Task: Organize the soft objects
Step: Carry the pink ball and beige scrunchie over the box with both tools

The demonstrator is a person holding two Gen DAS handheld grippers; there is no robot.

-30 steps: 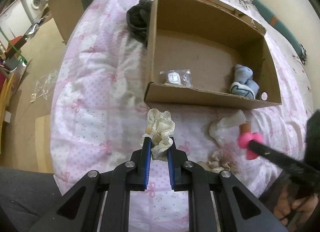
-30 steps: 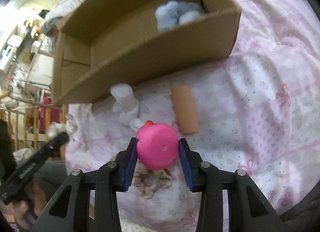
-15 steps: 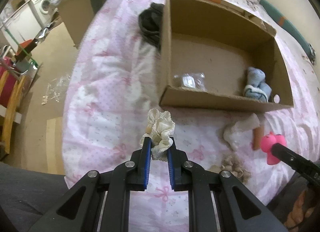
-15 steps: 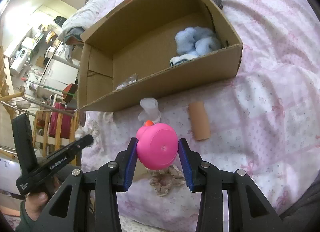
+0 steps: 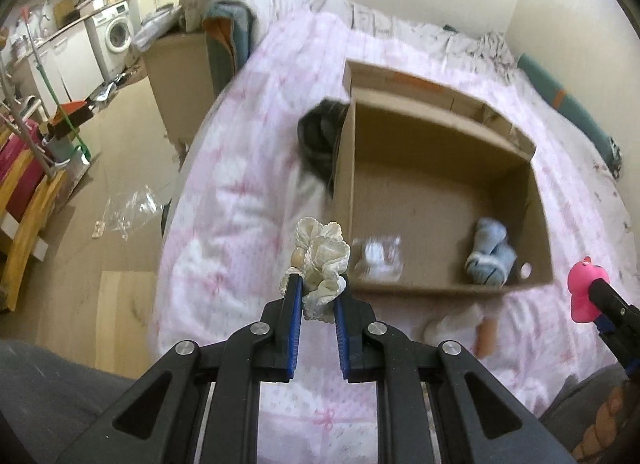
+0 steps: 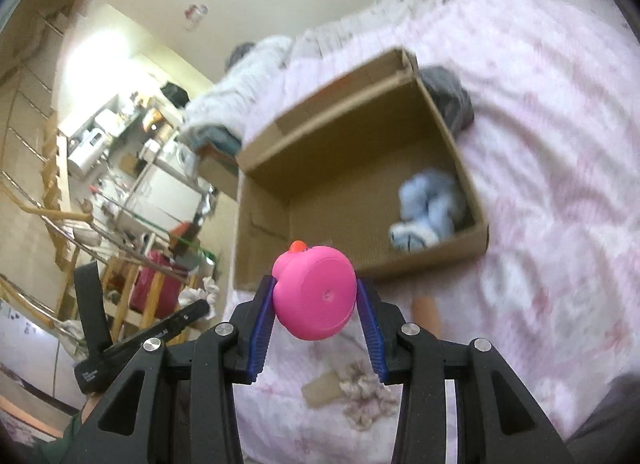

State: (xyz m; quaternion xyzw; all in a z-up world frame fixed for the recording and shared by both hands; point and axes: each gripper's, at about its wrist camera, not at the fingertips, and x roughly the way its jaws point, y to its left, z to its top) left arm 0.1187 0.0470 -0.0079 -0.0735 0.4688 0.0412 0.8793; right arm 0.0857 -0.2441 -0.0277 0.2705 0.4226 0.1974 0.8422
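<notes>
The right gripper (image 6: 316, 304) clamps a round pink rubber duck toy (image 6: 314, 294) with an orange beak between its blue-padded fingers (image 6: 262, 322). Beyond it, an open brown cardboard box (image 6: 460, 167) sits on the pink patterned bedspread (image 6: 552, 151), a pale blue fluffy bundle (image 6: 428, 211), possibly socks given the blur, lying inside. A beige ruffled scrunchie (image 6: 364, 400) lies on the bedspread below the duck. A dark grey garment (image 6: 452, 103) lies just behind the box.
</notes>
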